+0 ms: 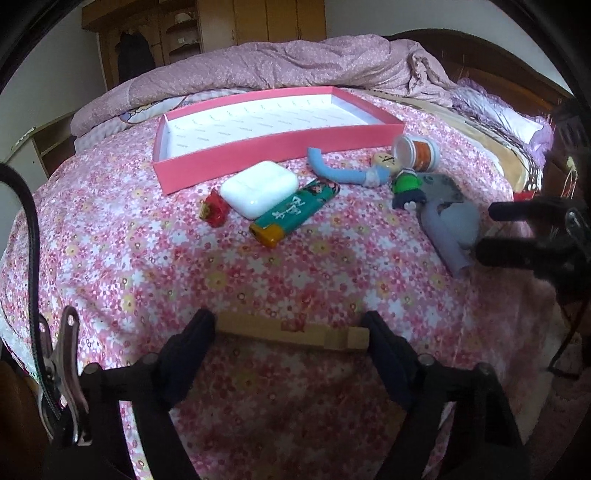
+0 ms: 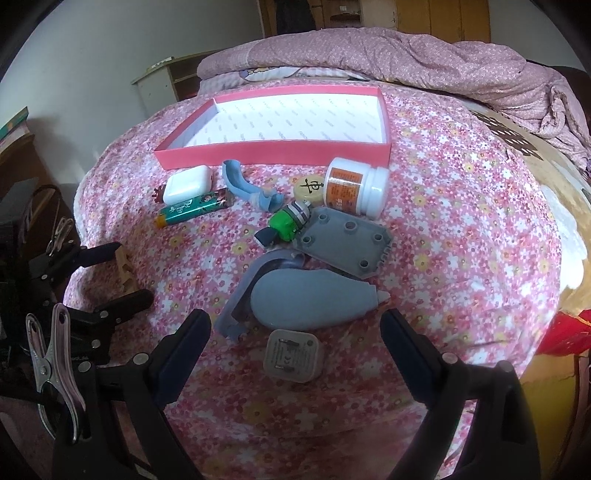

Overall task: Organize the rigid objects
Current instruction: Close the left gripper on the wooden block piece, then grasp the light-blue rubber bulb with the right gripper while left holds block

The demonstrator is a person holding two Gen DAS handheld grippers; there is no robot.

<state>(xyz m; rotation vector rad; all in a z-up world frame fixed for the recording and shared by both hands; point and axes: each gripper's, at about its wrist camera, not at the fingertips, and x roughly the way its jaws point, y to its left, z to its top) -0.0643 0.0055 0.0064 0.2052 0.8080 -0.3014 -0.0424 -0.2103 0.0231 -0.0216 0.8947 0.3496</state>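
Observation:
A pink shallow box (image 1: 258,147) (image 2: 273,153) with a white inside lies on the floral bedspread. In front of it lie a white earbud case (image 1: 258,188) (image 2: 186,184), a green lighter (image 1: 293,214) (image 2: 194,210), a small red toy (image 1: 213,212), a blue curved piece (image 1: 332,170) (image 2: 240,182), a white bottle (image 1: 417,149) (image 2: 356,186), a green figurine (image 1: 406,186) (image 2: 286,223), a grey plate (image 2: 345,240) and a grey-blue tape dispenser (image 1: 448,230) (image 2: 306,299). My left gripper (image 1: 290,334) is open around a wooden block (image 1: 291,330). My right gripper (image 2: 295,338) is open over a white charger plug (image 2: 293,356).
A rumpled pink quilt (image 1: 295,62) is piled at the far side of the bed. A round beige game piece (image 2: 309,186) lies by the bottle. Wooden wardrobes (image 1: 236,22) stand behind. The bed's edge drops off on the right (image 2: 554,332).

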